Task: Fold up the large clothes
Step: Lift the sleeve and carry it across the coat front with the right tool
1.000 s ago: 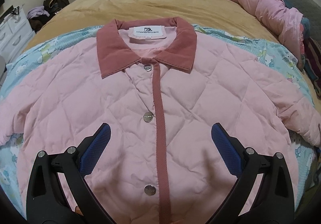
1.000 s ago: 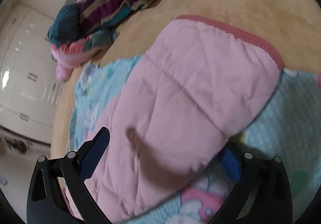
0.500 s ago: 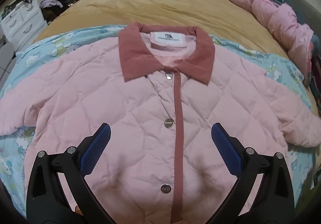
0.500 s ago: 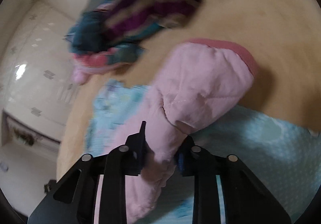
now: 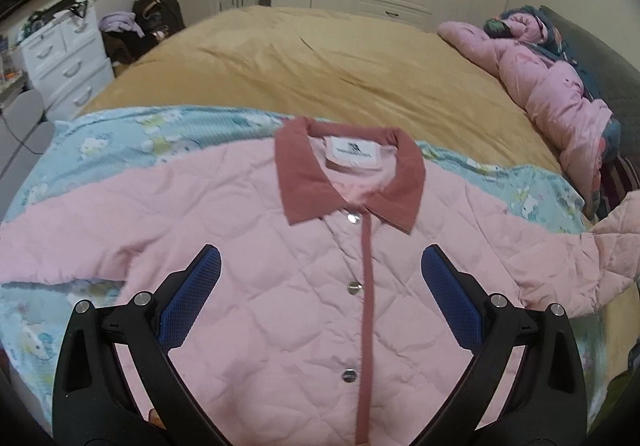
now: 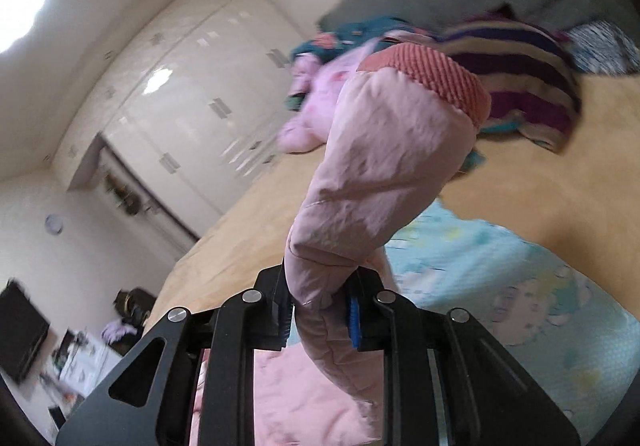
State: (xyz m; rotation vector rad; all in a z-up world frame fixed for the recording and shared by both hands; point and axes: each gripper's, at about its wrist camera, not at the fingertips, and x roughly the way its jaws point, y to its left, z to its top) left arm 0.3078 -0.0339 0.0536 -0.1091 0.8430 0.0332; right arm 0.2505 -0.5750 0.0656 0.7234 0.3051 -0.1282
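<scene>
The pink quilted jacket (image 5: 312, 286) lies front-up and buttoned on a light blue printed sheet (image 5: 120, 138) over the bed (image 5: 320, 58), spread flat so its sleeves can be folded in. Taking its dark pink collar (image 5: 348, 182) as the landmark: left of the collar, the left sleeve (image 5: 52, 246) stretches flat along the sheet. Below the collar, the left gripper (image 5: 320, 302) hangs over the chest, angled down at the button placket, its blue-padded fingers (image 5: 192, 298) spread wide with nothing between them, probably waiting to pin or smooth the body. Right of the collar, the right sleeve (image 6: 380, 174) rises off the sheet. The right gripper (image 6: 320, 318) pinches it partway along, fingers clamped on the padded fabric, so the ribbed cuff (image 6: 432, 78) stands up past them. That gripper points only slightly downward and is rolled, tilting the room in its view, a pose that suits carrying the sleeve across the body.
</scene>
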